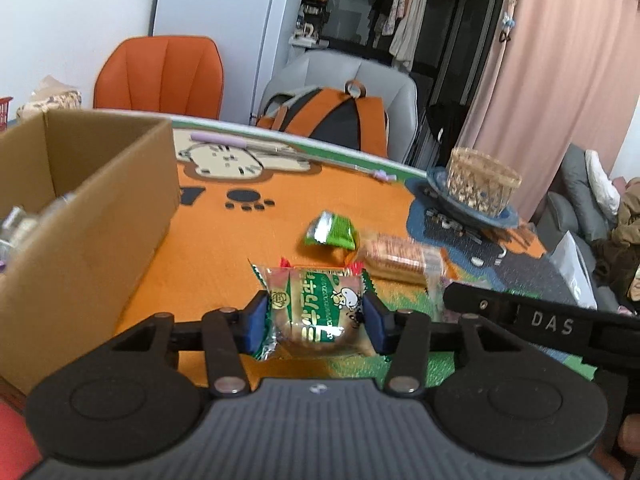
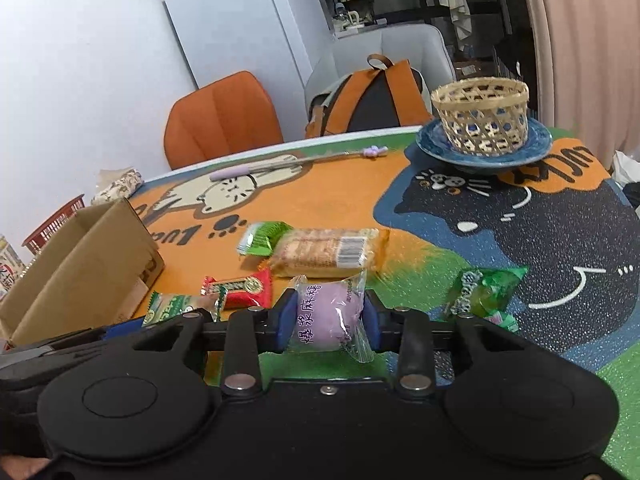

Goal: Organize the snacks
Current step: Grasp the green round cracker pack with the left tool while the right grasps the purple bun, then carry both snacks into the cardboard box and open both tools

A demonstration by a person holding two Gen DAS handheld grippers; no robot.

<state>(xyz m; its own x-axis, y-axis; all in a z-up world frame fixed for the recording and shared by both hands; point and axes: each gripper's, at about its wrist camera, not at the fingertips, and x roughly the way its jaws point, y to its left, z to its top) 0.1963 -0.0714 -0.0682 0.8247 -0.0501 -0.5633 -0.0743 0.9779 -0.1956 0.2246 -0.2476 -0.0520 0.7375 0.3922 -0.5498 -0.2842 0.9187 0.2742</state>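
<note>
Midway at best: the left gripper (image 1: 314,322) clamps a green-wrapped cake (image 1: 316,312), the right gripper (image 2: 326,316) a purple mochi (image 2: 326,312), while four snacks lie loose at twelve o'clock.

Each camera sat just behind its own fingers, low over the tabletop (image 1: 208,240) and tilted downward across it toward the far chairs. The left wrist view had the cardboard box (image 1: 92,216) close at nine o'clock and the woven basket (image 1: 482,184) at two o'clock. The right wrist view, set further right, held the same box (image 2: 84,264) at nine and the basket (image 2: 480,116) at one. Both shared the biscuit pack (image 2: 332,252) at mid-table, dead ahead.
</note>
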